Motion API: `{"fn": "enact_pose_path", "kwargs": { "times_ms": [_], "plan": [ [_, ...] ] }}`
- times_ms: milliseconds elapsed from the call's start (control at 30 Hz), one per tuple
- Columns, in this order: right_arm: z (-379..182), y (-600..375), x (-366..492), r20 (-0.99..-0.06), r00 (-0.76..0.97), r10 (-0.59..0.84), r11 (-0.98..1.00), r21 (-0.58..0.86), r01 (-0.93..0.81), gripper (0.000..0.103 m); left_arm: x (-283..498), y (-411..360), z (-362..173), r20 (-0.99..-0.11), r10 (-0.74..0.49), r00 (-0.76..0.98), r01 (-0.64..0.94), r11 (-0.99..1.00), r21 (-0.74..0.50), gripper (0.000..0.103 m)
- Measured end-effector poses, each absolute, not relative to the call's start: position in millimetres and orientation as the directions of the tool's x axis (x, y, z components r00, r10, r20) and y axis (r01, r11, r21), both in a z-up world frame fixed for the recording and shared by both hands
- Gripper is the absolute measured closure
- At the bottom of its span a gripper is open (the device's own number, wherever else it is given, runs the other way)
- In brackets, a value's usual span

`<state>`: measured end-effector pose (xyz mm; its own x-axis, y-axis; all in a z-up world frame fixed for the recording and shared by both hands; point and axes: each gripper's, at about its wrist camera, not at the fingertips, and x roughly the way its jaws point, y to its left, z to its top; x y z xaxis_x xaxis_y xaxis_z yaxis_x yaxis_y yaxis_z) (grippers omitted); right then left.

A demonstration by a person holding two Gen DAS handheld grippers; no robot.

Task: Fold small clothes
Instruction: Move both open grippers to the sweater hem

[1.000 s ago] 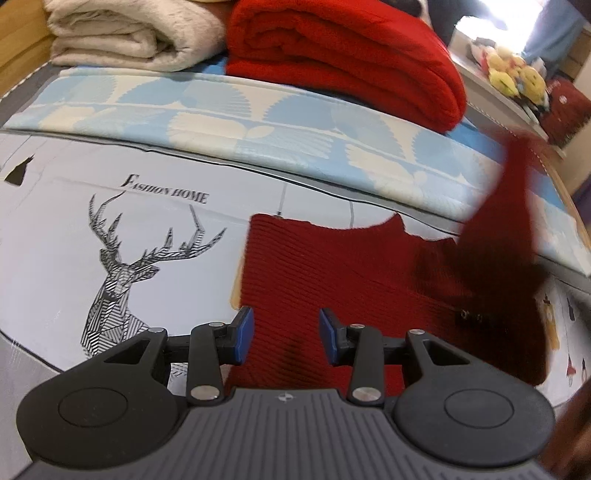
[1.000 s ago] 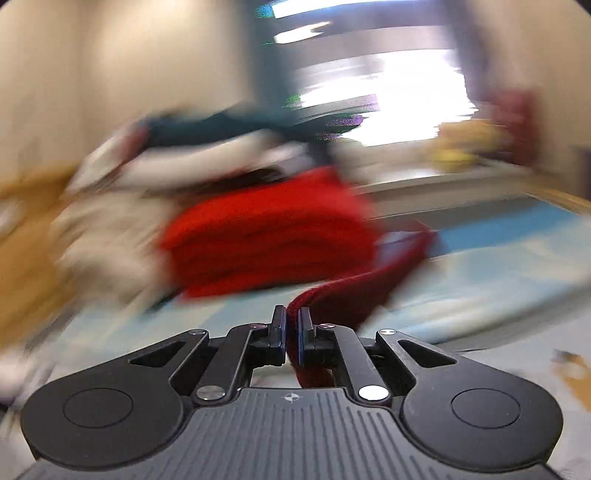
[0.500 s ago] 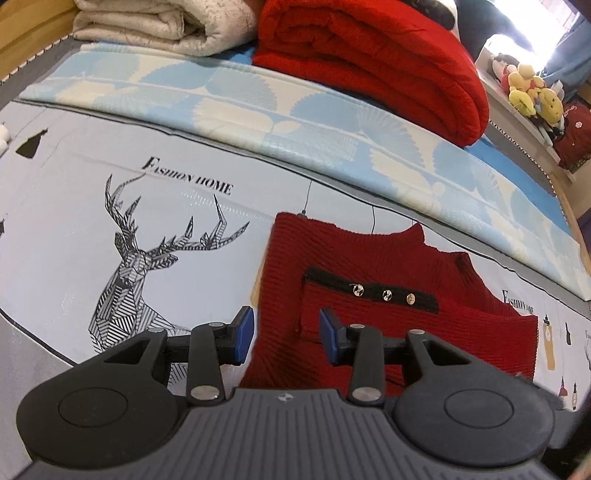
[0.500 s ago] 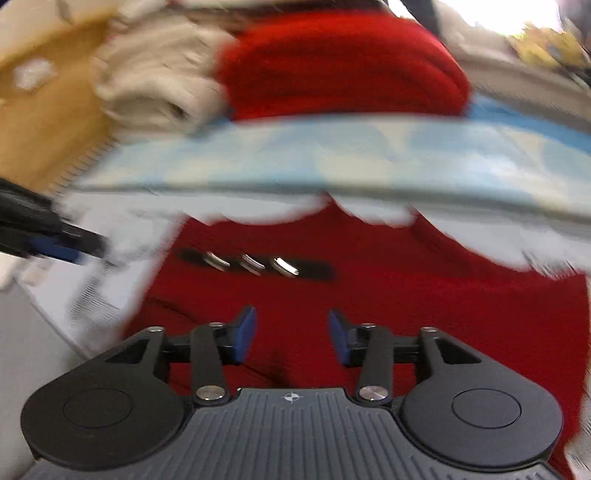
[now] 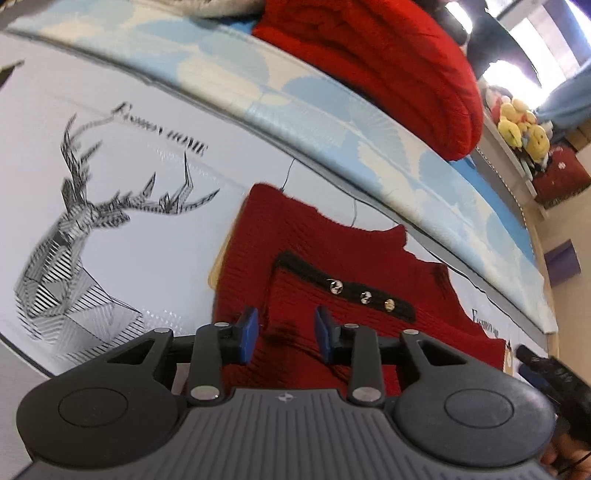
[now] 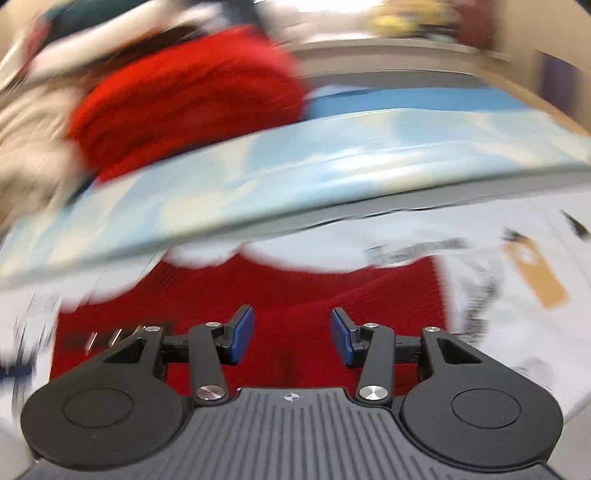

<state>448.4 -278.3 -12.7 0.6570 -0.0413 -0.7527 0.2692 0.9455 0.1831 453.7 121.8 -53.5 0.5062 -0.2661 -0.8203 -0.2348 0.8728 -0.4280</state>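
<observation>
A dark red knitted top [image 5: 332, 251] lies flat on the printed sheet, one side folded over so a black strip with three metal buttons [image 5: 365, 297] faces up. My left gripper [image 5: 284, 328] hovers low over the top's near left part. Its jaws are closing, the blue pads still apart with red cloth below and between them. In the blurred right wrist view, my right gripper [image 6: 291, 325] stands open over the same top [image 6: 332, 288], nothing between its pads. The buttons [image 6: 114, 336] sit at its left. The right gripper's dark fingers [image 5: 546, 369] show at the left view's right edge.
The sheet with a deer print [image 5: 74, 229] spreads to the left. Behind the top runs a blue-and-white patterned pad [image 5: 332, 122]. On it rests a folded bright red blanket [image 5: 388, 55], with a cream one [image 5: 207, 5] beside it. Plush toys [image 5: 521, 125] sit far right.
The right gripper was shut on a raised flap of the red top. It has let go, opened, and swung right. The flap now lies folded, buttons up. The left gripper sank closer and narrowed.
</observation>
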Motion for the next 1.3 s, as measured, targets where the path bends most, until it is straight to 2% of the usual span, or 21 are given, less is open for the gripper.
{"fn": "enact_pose_path", "kwargs": {
  "times_ms": [133, 233, 267, 300, 333, 367, 467, 567, 633, 700, 800, 933, 1100, 1200, 1300],
  "plan": [
    [-6, -315, 440, -0.75, 0.65, -0.126, 0.881, 0.216, 0.42, 0.055, 458, 119, -79, -0.811, -0.29, 0.509, -0.257, 0.847, -0.465, 0.066],
    [-3, -330, 436, -0.743, 0.65, -0.159, 0.842, 0.242, 0.483, 0.055, 460, 113, -88, -0.812, -0.274, 0.516, -0.239, 0.864, -0.444, 0.066],
    [-4, -332, 438, -0.741, 0.65, -0.166, 0.83, 0.251, 0.497, 0.055, 460, 110, -89, -0.814, -0.264, 0.517, -0.229, 0.874, -0.429, 0.071],
    [-4, -335, 436, -0.74, 0.65, -0.172, 0.82, 0.258, 0.511, 0.055, 459, 107, -88, -0.822, -0.241, 0.517, -0.223, 0.889, -0.401, 0.087],
    [-6, -339, 435, -0.741, 0.647, -0.181, 0.807, 0.264, 0.528, 0.055, 458, 105, -85, -0.833, -0.205, 0.514, -0.219, 0.908, -0.358, 0.097],
    [-5, -344, 434, -0.744, 0.643, -0.184, 0.798, 0.269, 0.54, 0.054, 457, 104, -77, -0.837, -0.18, 0.517, -0.216, 0.919, -0.331, 0.102],
    [-16, -351, 441, -0.767, 0.617, -0.174, 0.766, 0.288, 0.575, 0.052, 450, 108, -49, -0.832, -0.165, 0.529, -0.255, 0.905, -0.342, 0.102],
    [-27, -351, 445, -0.803, 0.581, -0.135, 0.751, 0.3, 0.588, 0.05, 436, 104, -23, -0.845, -0.089, 0.527, -0.283, 0.919, -0.274, 0.102],
    [-36, -348, 446, -0.823, 0.558, -0.106, 0.746, 0.306, 0.592, 0.05, 431, 106, -28, -0.873, -0.063, 0.484, -0.336, 0.908, -0.252, 0.101],
    [-45, -345, 449, -0.846, 0.528, -0.069, 0.752, 0.304, 0.585, 0.047, 434, 109, -47, -0.912, -0.091, 0.4, -0.37, 0.894, -0.252, 0.101],
    [-64, -335, 455, -0.895, 0.439, -0.072, 0.796, 0.214, 0.566, 0.046, 432, 110, -46, -0.909, -0.033, 0.416, -0.376, 0.904, -0.205, 0.1],
    [-83, -341, 453, -0.92, 0.384, -0.08, 0.78, 0.181, 0.598, 0.045, 435, 99, -33, -0.874, -0.057, 0.483, -0.282, 0.935, -0.216, 0.096],
    [-83, -339, 450, -0.915, 0.393, -0.091, 0.797, 0.17, 0.58, 0.043, 439, 87, -71, -0.909, -0.085, 0.408, -0.17, 0.971, -0.167, 0.094],
    [-75, -338, 441, -0.905, 0.413, -0.103, 0.797, 0.173, 0.578, 0.043, 433, 81, -43, -0.891, -0.066, 0.449, -0.145, 0.979, -0.145, 0.093],
    [-43, -335, 426, -0.844, 0.511, -0.164, 0.821, 0.17, 0.545, 0.046, 416, 76, -10, -0.841, -0.074, 0.536, -0.097, 0.984, -0.149, 0.084]
  ]
}}
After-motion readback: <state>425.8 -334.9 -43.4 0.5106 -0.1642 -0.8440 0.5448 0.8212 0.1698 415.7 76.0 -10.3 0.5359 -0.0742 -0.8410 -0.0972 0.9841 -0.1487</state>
